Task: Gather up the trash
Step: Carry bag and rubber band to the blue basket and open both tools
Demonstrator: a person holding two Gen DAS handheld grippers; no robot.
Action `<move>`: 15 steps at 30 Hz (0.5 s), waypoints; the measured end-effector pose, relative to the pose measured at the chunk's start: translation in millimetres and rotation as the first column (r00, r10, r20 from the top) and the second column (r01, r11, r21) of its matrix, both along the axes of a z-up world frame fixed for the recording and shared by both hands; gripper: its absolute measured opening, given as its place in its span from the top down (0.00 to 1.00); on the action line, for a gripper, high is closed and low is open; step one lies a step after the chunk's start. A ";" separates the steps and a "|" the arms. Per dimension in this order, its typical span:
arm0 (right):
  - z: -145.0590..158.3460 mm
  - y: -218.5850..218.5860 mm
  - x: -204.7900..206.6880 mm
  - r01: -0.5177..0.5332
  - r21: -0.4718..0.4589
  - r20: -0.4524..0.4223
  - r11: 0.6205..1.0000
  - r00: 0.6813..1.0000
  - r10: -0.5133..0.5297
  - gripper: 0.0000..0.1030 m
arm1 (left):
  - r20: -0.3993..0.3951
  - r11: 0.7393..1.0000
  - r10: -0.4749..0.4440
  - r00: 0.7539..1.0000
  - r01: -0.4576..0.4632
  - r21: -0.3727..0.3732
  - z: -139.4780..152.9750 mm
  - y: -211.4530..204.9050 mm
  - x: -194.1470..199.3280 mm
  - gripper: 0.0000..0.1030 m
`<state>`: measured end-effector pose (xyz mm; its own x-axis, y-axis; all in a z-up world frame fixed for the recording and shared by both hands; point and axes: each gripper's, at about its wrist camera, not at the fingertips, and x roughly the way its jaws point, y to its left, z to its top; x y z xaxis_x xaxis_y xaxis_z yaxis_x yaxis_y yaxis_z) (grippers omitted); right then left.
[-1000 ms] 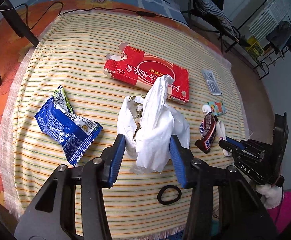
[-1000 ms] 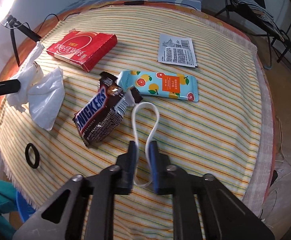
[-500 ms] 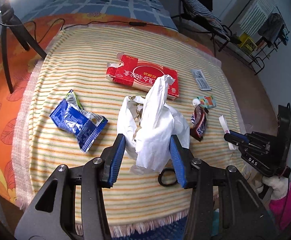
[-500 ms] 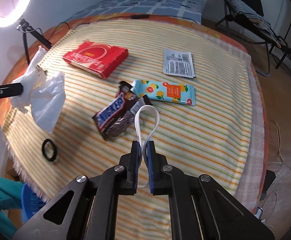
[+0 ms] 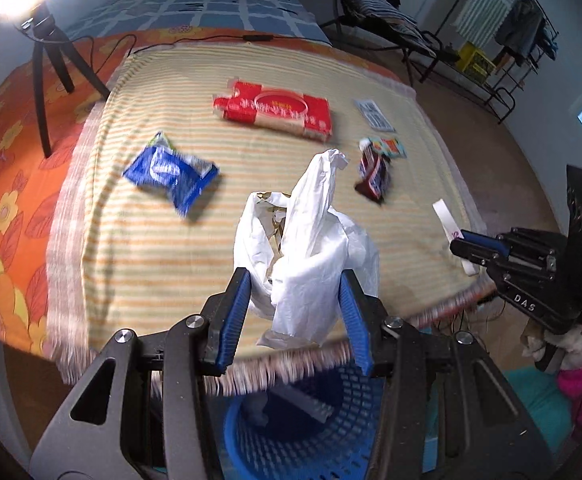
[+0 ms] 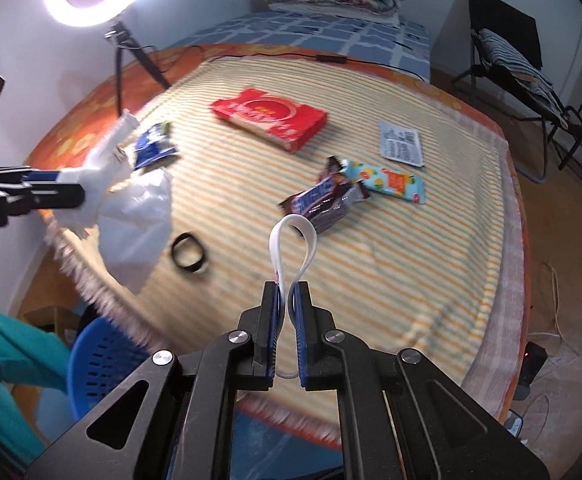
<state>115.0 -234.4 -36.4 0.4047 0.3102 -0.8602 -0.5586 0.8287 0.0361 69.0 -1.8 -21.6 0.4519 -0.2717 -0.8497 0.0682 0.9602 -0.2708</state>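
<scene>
Striped cloth (image 5: 139,248) now lies farther below; left jaws clamp white bag (image 5: 307,248), right jaws pinch white strip (image 6: 291,240), both lifted

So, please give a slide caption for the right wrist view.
Right hand-held gripper pinches a white strip loop above the striped cloth.

Striped cloth (image 6: 391,280) over a bed, bearing a red box (image 6: 269,118), blue packet (image 5: 171,172), chocolate bar (image 6: 323,202), fruit-print wrapper (image 6: 391,182), paper label (image 6: 401,142), black ring (image 6: 189,256).

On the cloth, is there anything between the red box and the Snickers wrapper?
No. In the right wrist view, only bare striped cloth lies between the red box and the Snickers wrapper; the left wrist view, though blurred, agrees.
</scene>
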 end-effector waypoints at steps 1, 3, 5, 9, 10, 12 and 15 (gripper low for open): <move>0.8 2.2 -8.3 -0.008 0.006 -0.003 1.000 1.000 0.008 0.94 | -0.002 1.000 -0.003 1.000 0.003 0.000 -0.8 -0.2 -6.4 0.55; 0.7 6.0 -22.5 -0.026 0.012 -0.010 1.000 1.000 0.026 0.94 | -0.009 1.000 -0.010 1.000 0.010 -0.004 -3.9 0.4 -19.8 0.55; -0.3 8.9 -36.3 -0.041 0.017 -0.015 0.999 0.999 0.041 0.94 | -0.020 1.000 -0.016 1.000 0.015 -0.001 -9.0 0.5 -33.9 0.55; -4.4 14.9 -63.6 -0.067 0.023 -0.027 0.997 0.997 0.068 0.94 | -0.043 1.000 -0.026 0.999 0.027 0.002 -20.6 -0.5 -59.2 0.55; -5.2 16.2 -69.4 -0.073 0.023 -0.028 0.997 0.997 0.073 0.94 | -0.049 1.000 -0.031 0.998 0.031 0.003 -23.1 -1.5 -64.1 0.55; -7.1 18.1 -79.9 -0.082 0.026 -0.033 0.996 0.996 0.083 0.94 | -0.055 0.999 -0.039 0.998 0.040 0.010 -27.6 -3.6 -74.6 0.55; -10.3 20.6 -96.7 -0.095 0.031 -0.042 0.995 0.994 0.096 0.94 | -0.067 0.998 -0.053 0.996 0.054 0.013 -34.5 -6.3 -87.8 0.55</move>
<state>18.3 -213.8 -46.6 0.3347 0.3710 -0.8662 -0.6327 0.7697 0.0852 -18.8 -8.1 -56.2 0.3796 -0.2808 -0.8815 0.1016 0.9597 -0.2620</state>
